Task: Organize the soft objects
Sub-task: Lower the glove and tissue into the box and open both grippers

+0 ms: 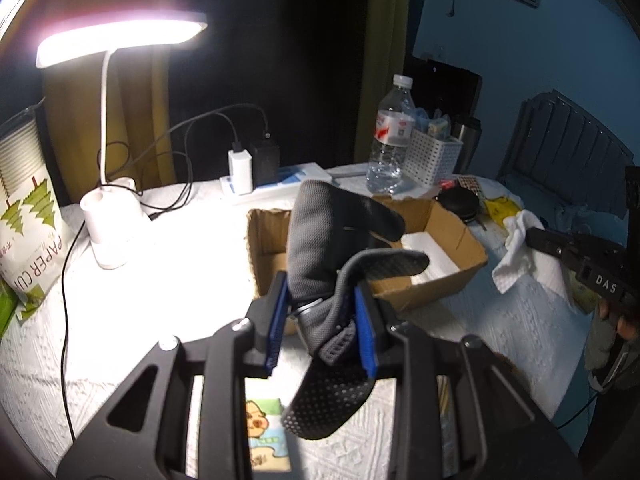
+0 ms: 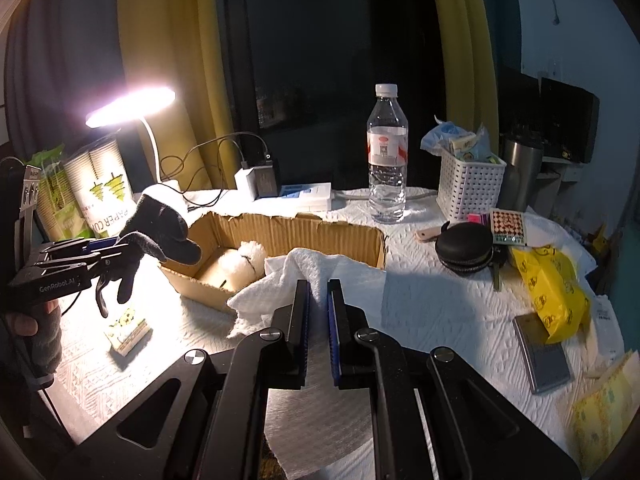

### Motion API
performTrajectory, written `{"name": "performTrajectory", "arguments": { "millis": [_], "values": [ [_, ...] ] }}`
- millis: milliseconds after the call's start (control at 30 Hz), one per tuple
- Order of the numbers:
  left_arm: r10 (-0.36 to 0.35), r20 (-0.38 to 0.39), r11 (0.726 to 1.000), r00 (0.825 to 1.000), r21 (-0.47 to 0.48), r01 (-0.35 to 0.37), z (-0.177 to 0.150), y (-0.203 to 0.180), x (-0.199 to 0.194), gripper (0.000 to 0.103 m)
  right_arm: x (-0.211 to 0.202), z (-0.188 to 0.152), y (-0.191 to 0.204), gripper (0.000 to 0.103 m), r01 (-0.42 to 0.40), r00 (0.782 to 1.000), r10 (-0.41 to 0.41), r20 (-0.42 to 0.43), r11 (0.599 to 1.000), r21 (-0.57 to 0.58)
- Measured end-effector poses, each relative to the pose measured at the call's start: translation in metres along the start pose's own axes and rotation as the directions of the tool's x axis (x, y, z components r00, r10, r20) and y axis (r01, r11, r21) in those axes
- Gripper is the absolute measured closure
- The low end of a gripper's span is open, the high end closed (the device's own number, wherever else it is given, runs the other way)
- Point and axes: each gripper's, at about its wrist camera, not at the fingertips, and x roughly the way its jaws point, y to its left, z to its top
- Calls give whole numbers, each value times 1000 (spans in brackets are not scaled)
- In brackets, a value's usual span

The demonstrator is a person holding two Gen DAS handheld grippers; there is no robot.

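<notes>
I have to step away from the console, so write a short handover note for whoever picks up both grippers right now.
Left gripper: shut on the grey glove, held in the air beside the cardboard box.
Right gripper: shut on the white cloth, which drapes over the box's near wall.
Done: a white fluffy item already lies in the box.
Left: drop the glove and the cloth into the box.

Left wrist view: looks forward and down along its fingers (image 1: 367,330), close over the table (image 1: 168,280), facing the cardboard box (image 1: 448,240) and lamp (image 1: 120,38). Right wrist view: same tilt, from further right — box (image 2: 280,236), lamp (image 2: 130,106) and bottle (image 2: 387,152) shared.
</notes>
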Motion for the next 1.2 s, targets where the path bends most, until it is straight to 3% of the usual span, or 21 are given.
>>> {"name": "performTrajectory", "arguments": {
  "millis": [533, 933, 1200],
  "values": [
    [3, 30, 1000, 1000, 1, -3, 32, 22, 38, 71, 52, 27, -10, 93, -25, 1000, 25, -3, 1000, -9],
    [-24, -65, 1000, 998, -10, 24, 23, 24, 93, 71, 112, 23, -19, 93, -49, 995, 49, -81, 999, -4],
    [17, -145, 1000, 989, -5, -18, 18, 23, 118, 67, 145, 11, -19, 93, -26, 982, 25, -185, 1000, -5]
  ]
}}
